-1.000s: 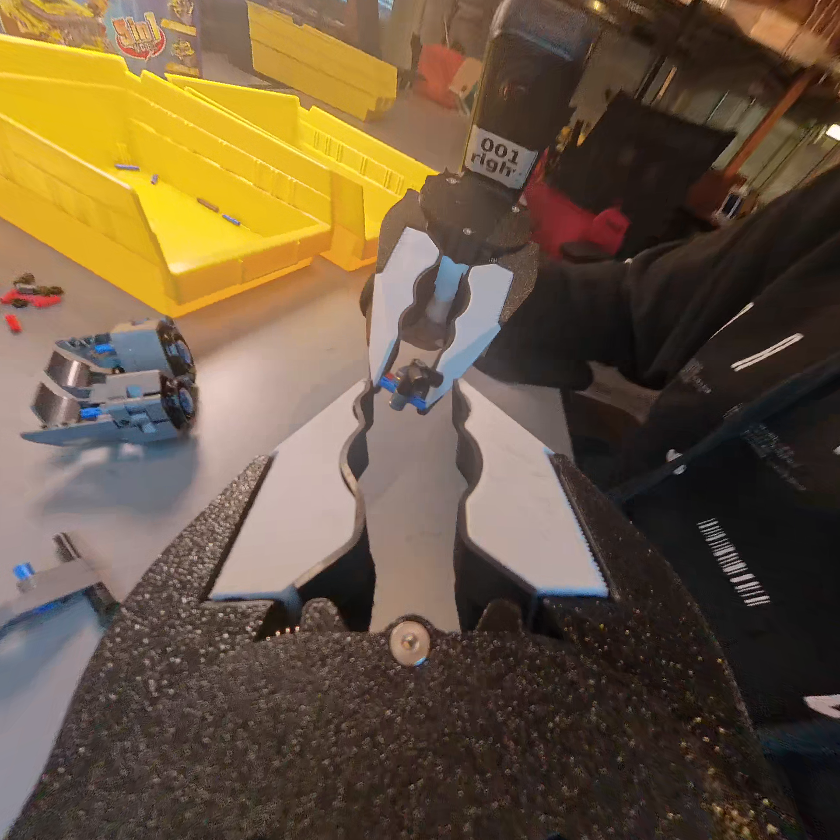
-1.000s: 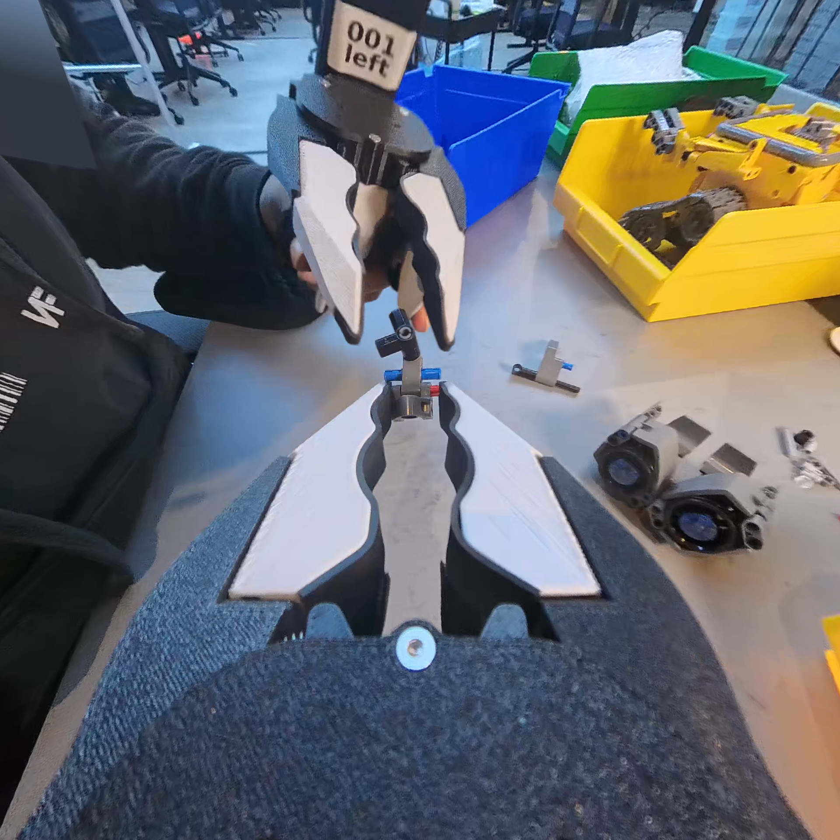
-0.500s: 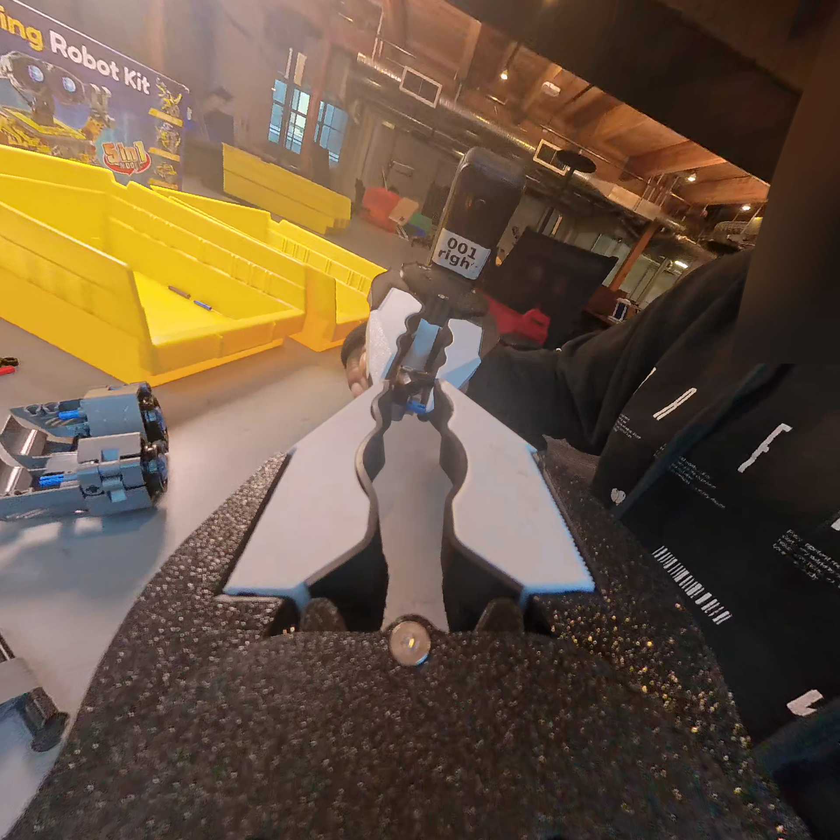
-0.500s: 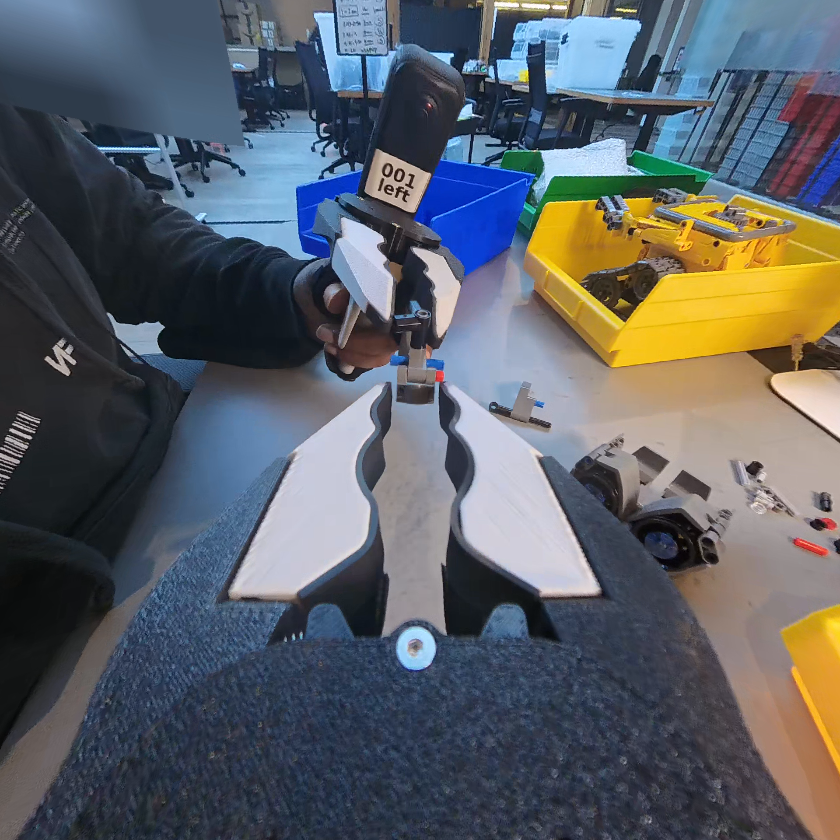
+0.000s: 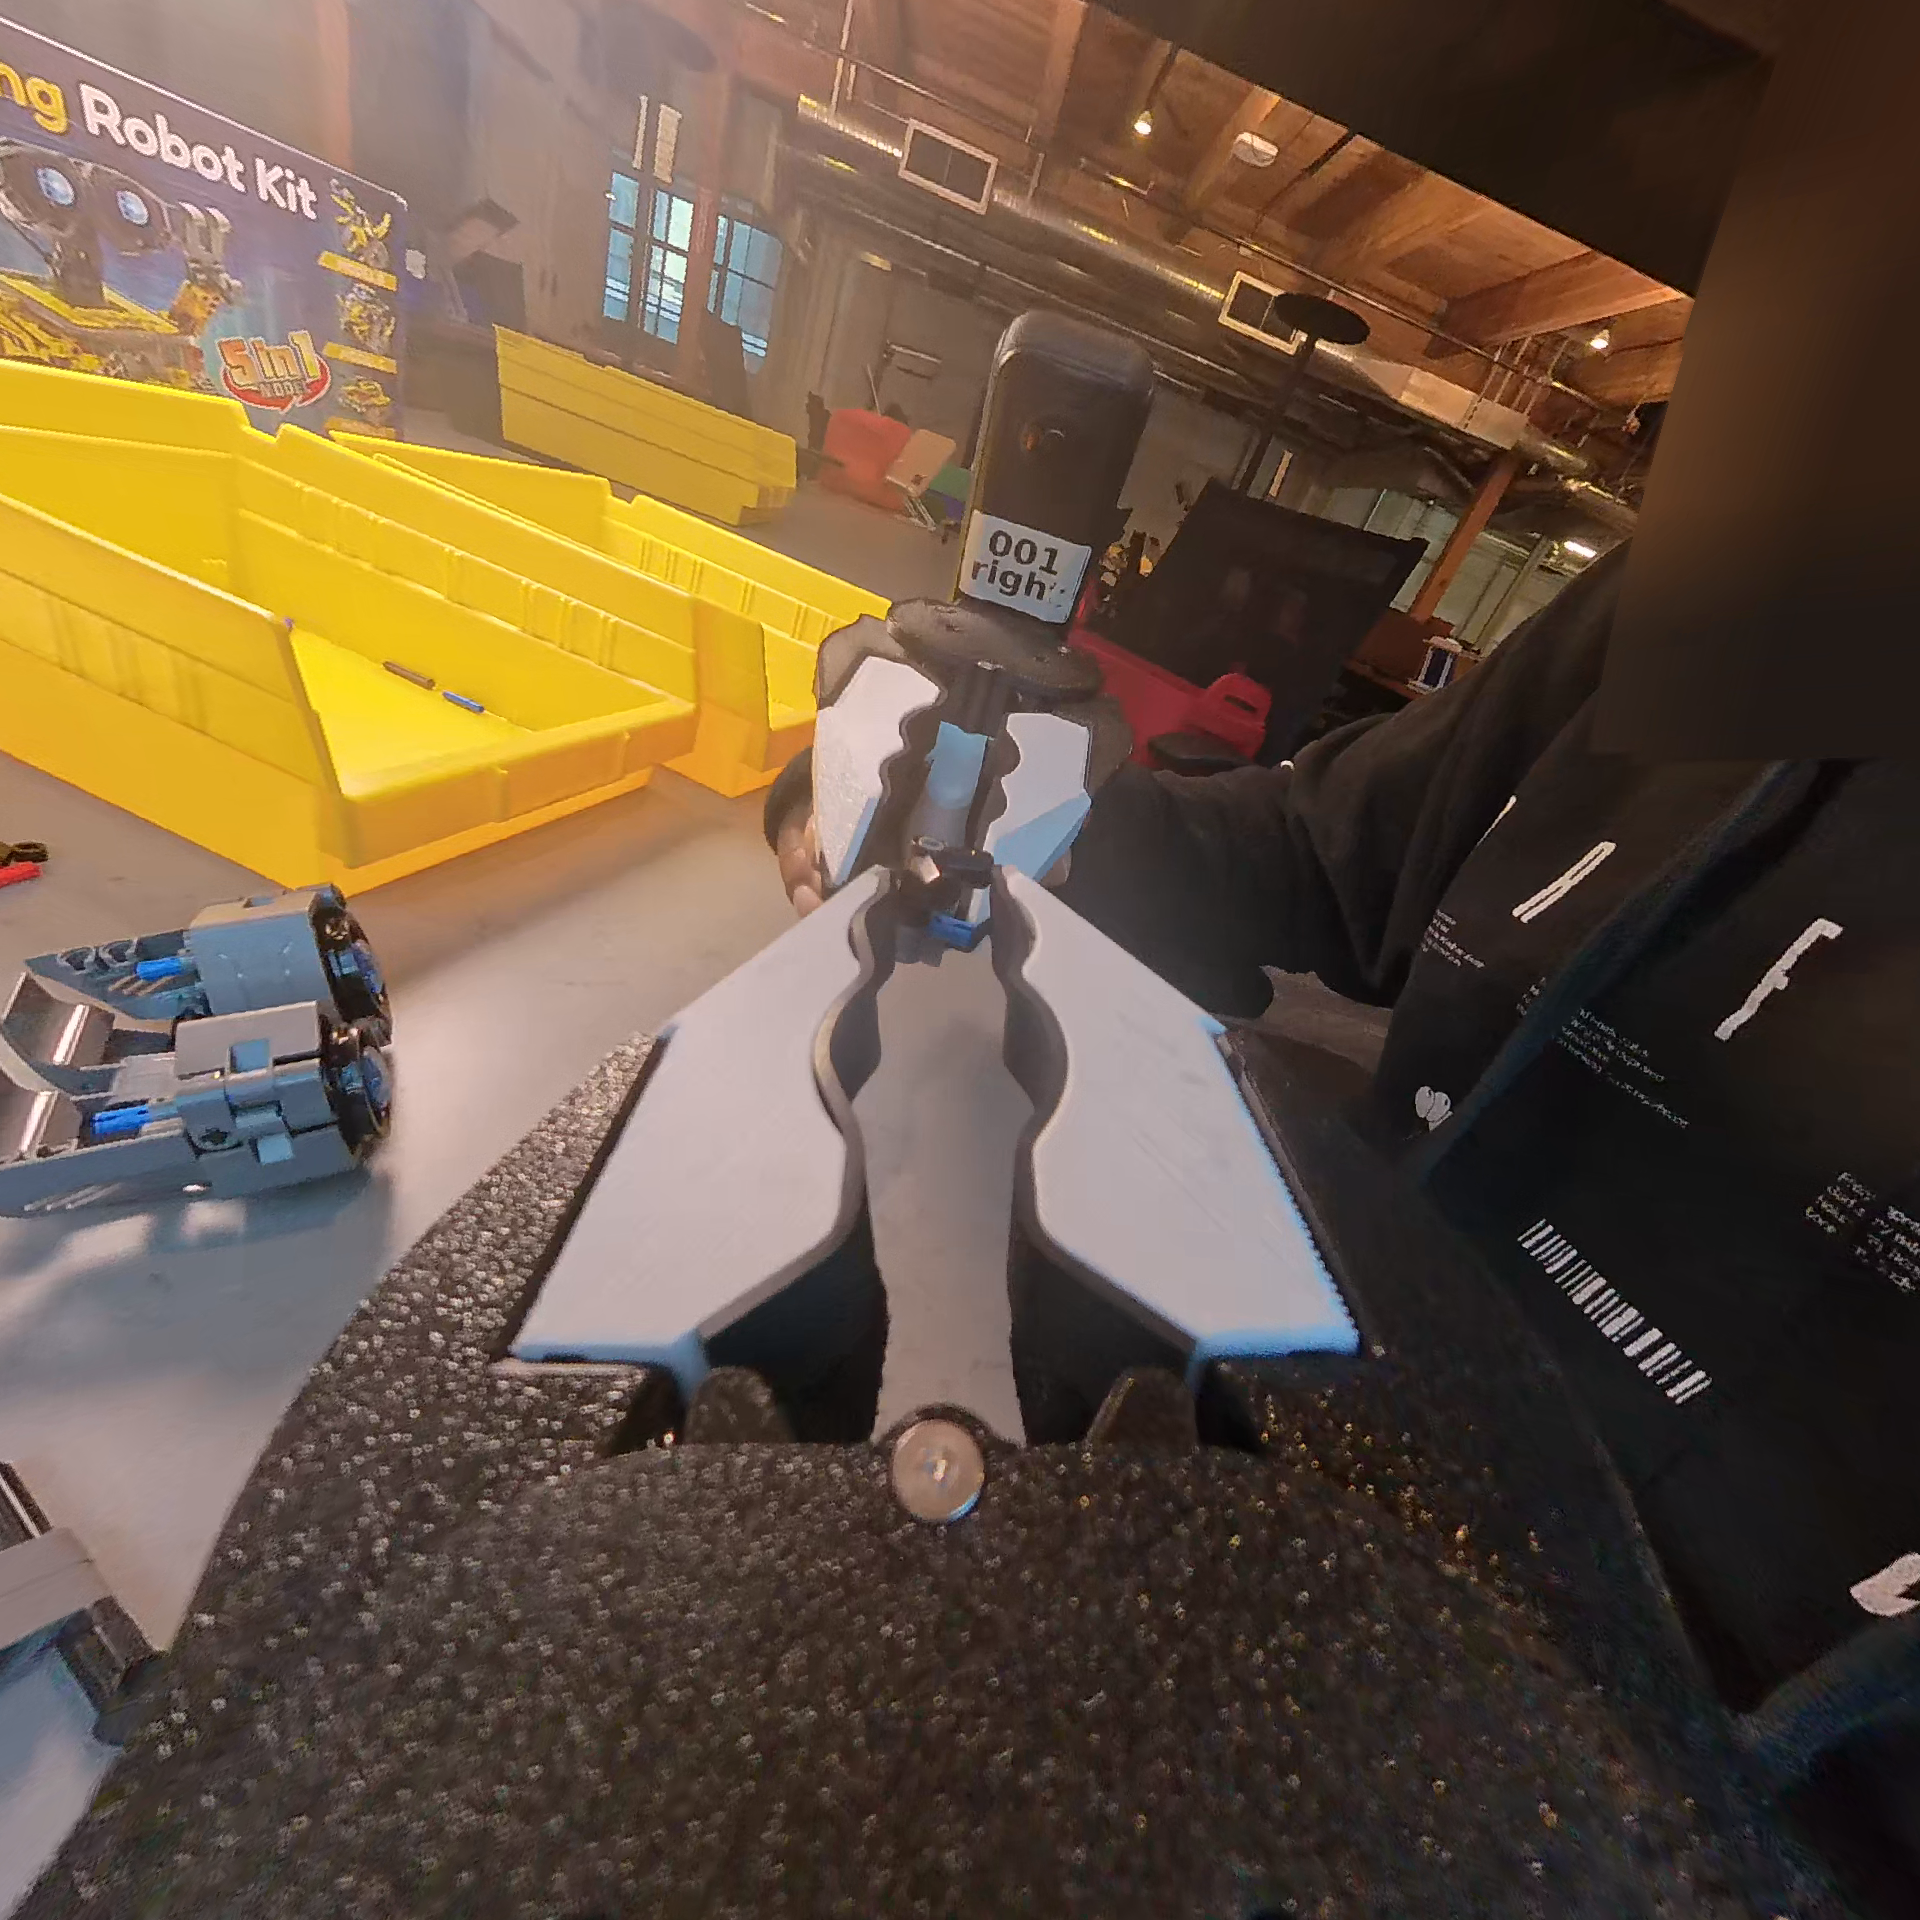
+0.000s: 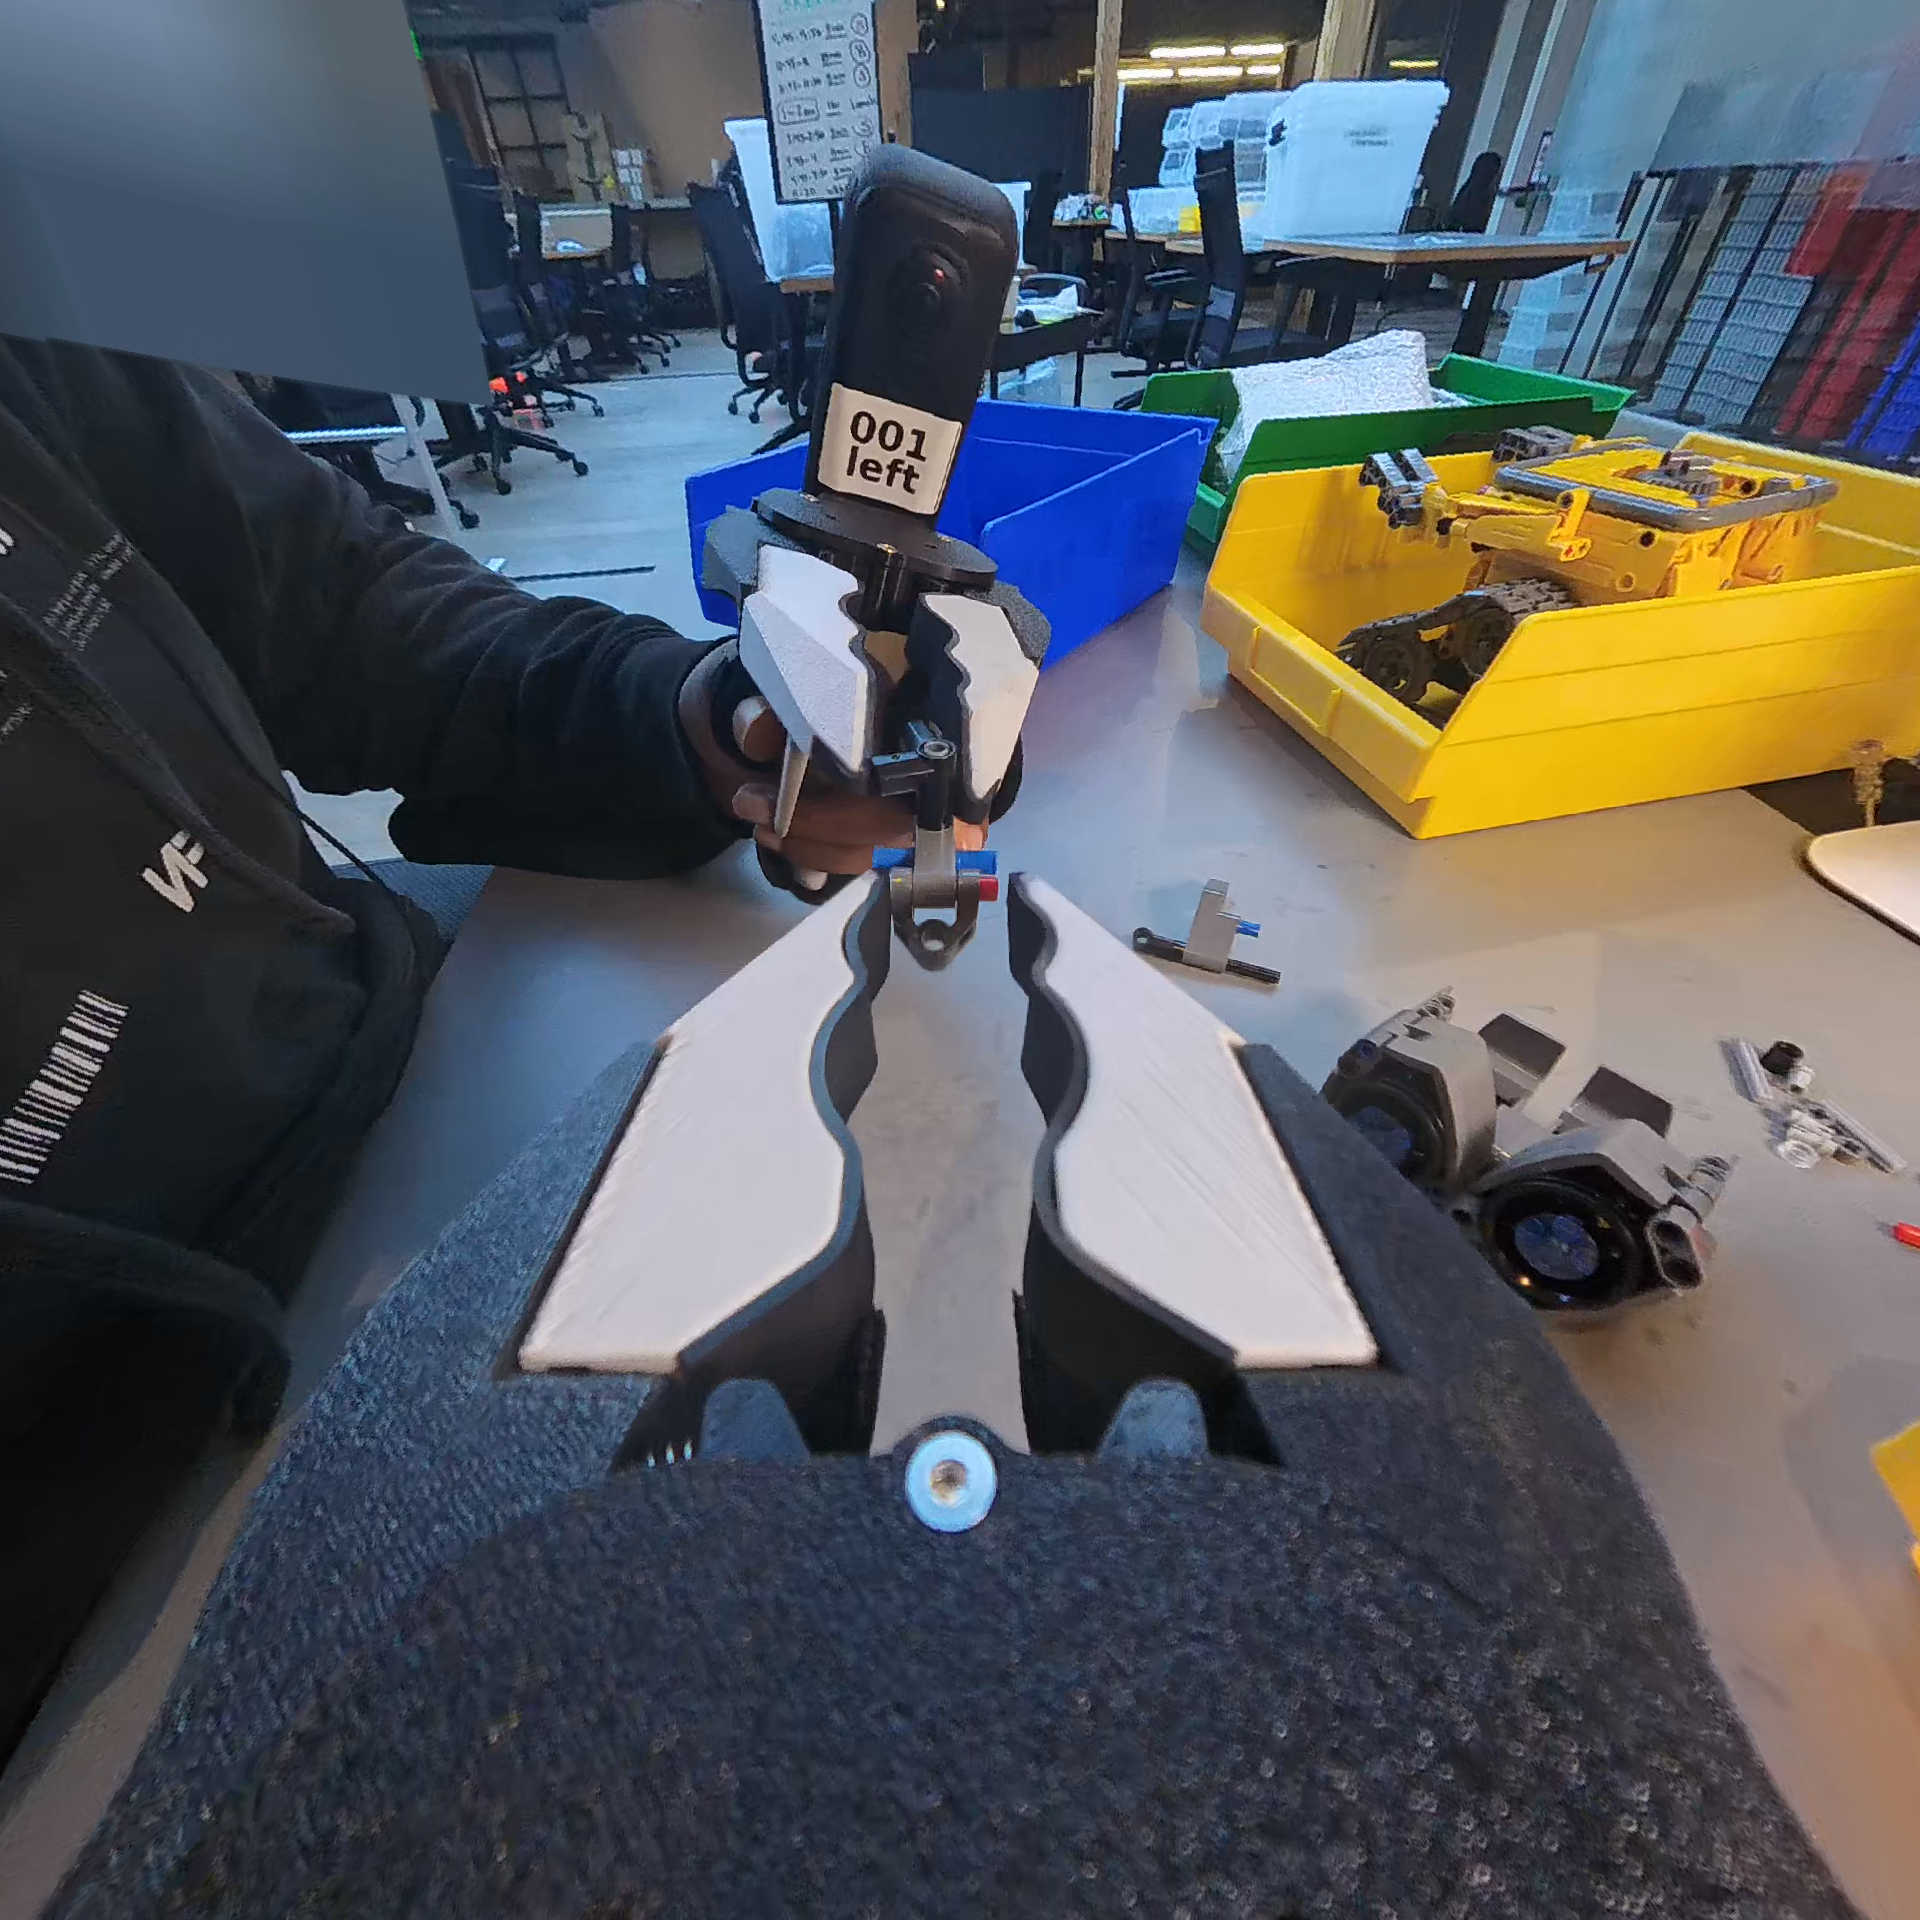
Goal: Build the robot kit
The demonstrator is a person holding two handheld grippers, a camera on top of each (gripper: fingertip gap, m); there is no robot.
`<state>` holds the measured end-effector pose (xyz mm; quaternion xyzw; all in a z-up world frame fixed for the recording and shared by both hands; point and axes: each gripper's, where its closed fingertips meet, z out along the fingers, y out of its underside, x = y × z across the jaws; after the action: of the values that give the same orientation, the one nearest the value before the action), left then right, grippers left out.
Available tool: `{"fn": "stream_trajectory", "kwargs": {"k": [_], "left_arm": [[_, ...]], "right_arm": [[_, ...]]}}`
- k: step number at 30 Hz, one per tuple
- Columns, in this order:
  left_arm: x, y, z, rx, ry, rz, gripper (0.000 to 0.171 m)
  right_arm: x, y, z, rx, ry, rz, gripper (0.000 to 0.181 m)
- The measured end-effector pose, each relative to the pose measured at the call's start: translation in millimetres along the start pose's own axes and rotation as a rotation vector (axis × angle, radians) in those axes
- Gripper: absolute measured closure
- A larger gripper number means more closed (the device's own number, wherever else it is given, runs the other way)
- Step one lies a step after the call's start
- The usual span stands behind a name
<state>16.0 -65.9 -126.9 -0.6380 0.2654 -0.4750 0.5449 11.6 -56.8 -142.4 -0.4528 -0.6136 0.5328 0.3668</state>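
Note:
A small grey and black brick assembly with blue and red pins hangs in the air between both grippers. My right gripper is shut on its lower grey part at the pin ends. My left gripper comes from the far side, tilted down, and is shut on the black connector at the top of the assembly. In the left wrist view the assembly sits between my left gripper's tips, with the right gripper just behind it. Each gripper is held by a hand in a dark sleeve.
On the grey table lie a grey two-wheeled assembly, a small grey piece on a black axle and loose bits. A yellow bin holds a yellow tracked robot. Blue and green bins stand behind. Long yellow bins lie to the left. Left and right tips are no more than a few centimetres apart.
My left gripper was open above the assembly; it has come down onto the black connector and closed on it. Both grippers have tilted up. The right gripper's grip is unchanged.

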Motion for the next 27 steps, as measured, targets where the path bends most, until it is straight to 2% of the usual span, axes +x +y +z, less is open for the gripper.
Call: {"fn": "stream_trajectory", "kwargs": {"k": [7,10,18,23,27], "left_arm": [[-0.1,3.2,1.2,-0.031,-0.024,0.059,0.155],[-2.6,7.0,3.3,-0.062,-0.054,0.086,0.155],[-7.0,11.5,3.2,-0.073,-0.062,0.093,0.155],[-6.2,12.9,-0.3,-0.077,-0.052,0.115,0.155],[-4.9,18.0,-6.3,-0.114,-0.027,0.136,0.141]], "right_arm": [[-3.1,4.1,2.0,-0.006,-0.029,0.039,0.163],[-1.7,9.9,2.6,-0.042,-0.011,-0.001,0.163],[0.8,14.8,3.1,-0.048,-0.013,0.019,0.164],[-2.4,16.0,3.5,-0.015,-0.088,0.160,0.165],[-7.7,16.3,4.8,0.022,-0.172,0.292,0.165]]}}
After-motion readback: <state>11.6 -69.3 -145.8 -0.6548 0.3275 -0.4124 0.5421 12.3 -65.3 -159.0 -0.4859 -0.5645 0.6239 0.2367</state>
